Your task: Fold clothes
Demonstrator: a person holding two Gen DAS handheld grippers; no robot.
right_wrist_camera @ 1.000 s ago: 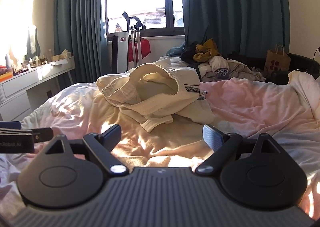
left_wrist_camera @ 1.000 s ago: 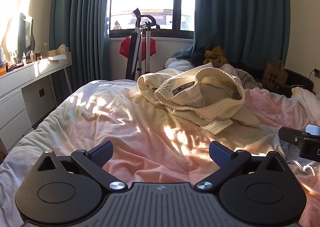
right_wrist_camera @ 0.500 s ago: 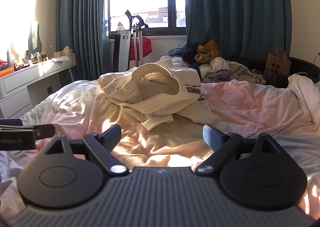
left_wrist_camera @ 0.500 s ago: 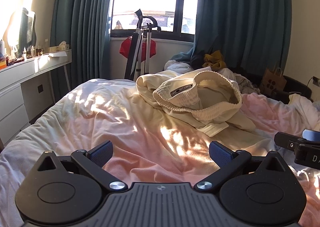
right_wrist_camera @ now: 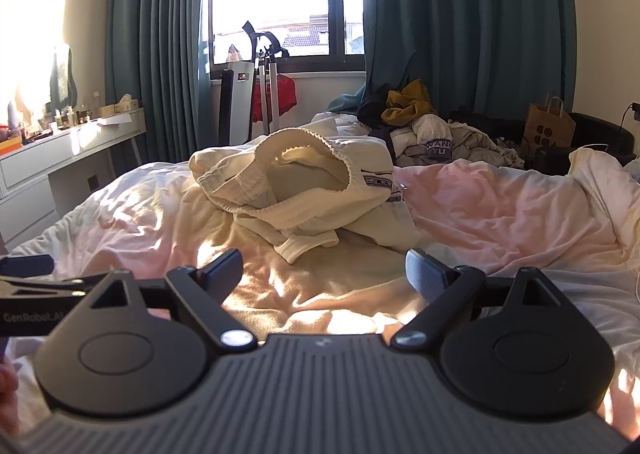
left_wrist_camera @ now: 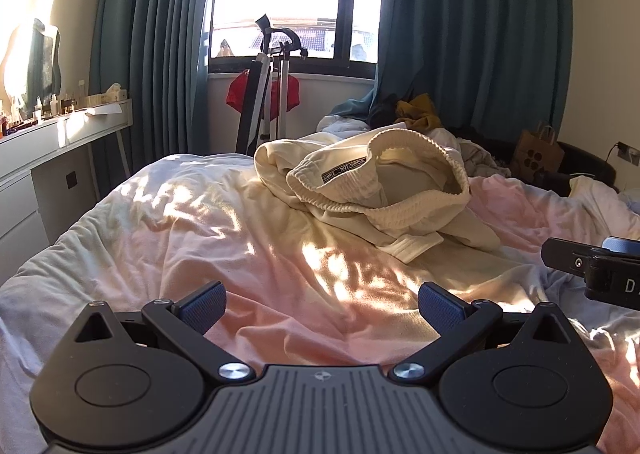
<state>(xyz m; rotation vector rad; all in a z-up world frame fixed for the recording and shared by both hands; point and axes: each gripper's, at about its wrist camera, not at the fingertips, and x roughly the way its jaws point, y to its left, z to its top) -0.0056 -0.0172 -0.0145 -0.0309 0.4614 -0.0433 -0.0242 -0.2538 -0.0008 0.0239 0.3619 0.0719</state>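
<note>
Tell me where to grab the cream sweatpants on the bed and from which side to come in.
Grip the ribbed waistband of the cream sweatpants, probably at its near rim. It stands up in an open loop, so a finger can slip inside. Come in low from the near side, over the bedsheet. The left gripper and right gripper are both open and empty.

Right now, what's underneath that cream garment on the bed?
The cream garment lies crumpled on the pinkish bedsheet, which shows all around it. Whatever is directly beneath its folds is covered.
</note>
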